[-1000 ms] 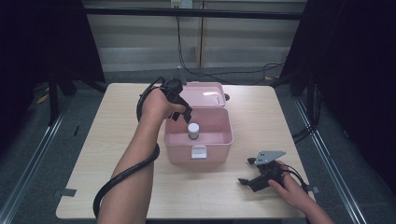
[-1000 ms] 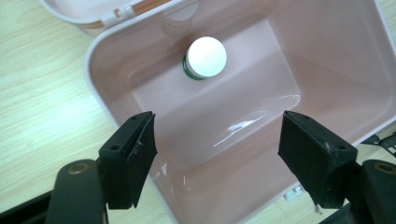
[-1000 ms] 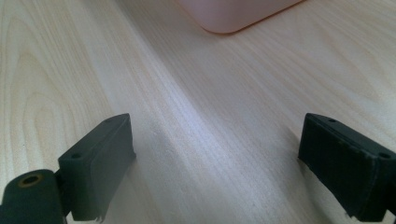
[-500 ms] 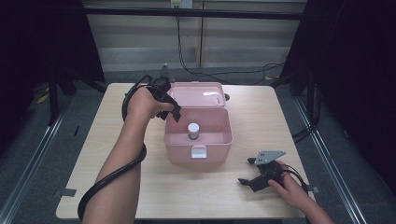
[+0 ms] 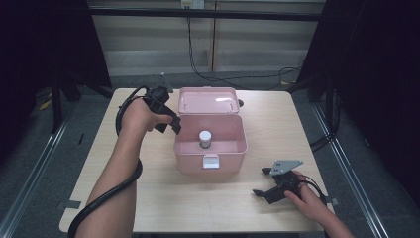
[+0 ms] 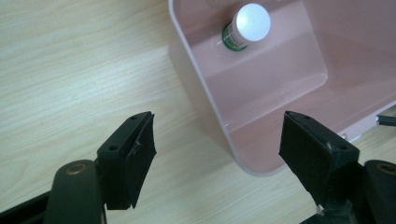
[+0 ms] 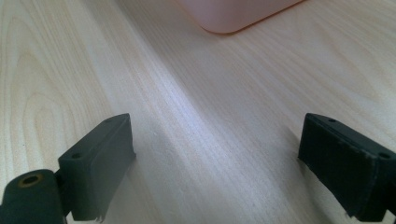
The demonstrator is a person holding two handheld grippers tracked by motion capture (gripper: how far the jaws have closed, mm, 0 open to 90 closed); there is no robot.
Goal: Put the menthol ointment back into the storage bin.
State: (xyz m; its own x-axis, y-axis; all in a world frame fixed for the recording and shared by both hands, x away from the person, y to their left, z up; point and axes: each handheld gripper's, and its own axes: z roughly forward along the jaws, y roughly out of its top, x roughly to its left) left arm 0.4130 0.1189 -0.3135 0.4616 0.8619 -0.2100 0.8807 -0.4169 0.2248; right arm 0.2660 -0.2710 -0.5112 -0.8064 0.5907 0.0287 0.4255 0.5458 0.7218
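Left gripper [image 5: 171,124] beside open pink plastic box [image 5: 210,148], jaws apart and empty, white-capped bottle [image 5: 204,138] inside, right gripper [image 5: 265,183] jaws apart on wooden table [image 5: 148,198]

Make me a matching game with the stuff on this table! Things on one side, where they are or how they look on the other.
Things:
1. small bottle
2. pink box
3. left gripper
4. right gripper

Places or states:
A. rests low on the table near its front right corner, jaws open
B. lid swung open at the back
C. held beside the box's left wall, jaws open and empty
D. stands upright inside the box, white cap on top

Pairs: 1-D, 2-B, 3-C, 4-A
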